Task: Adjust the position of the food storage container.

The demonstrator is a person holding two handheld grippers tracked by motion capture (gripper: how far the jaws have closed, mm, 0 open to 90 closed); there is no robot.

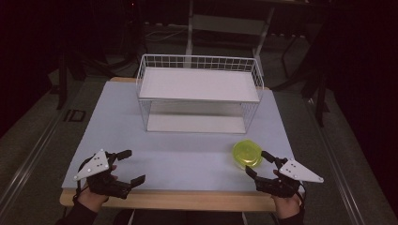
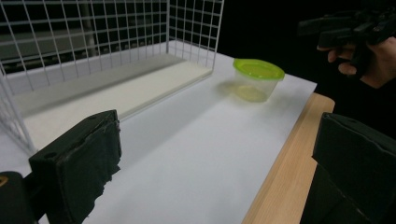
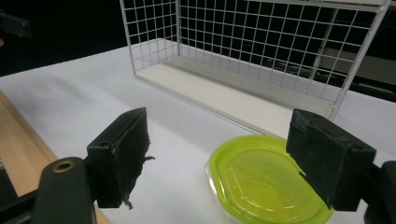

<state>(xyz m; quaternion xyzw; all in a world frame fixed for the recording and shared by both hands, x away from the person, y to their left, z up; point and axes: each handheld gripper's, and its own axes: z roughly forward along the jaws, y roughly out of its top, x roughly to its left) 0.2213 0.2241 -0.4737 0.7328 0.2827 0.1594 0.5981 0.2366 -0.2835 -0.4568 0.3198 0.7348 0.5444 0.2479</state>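
While I hold both grippers low at near edge of white-topped wooden bench, white wire two-tier rack sits toward far edge, centred. Small clear plastic container with lime-green lid rests near right near corner, upright. My right gripper: jaws wide, flanking container, not pressing. My left gripper, near left corner: jaws wide, nothing between.
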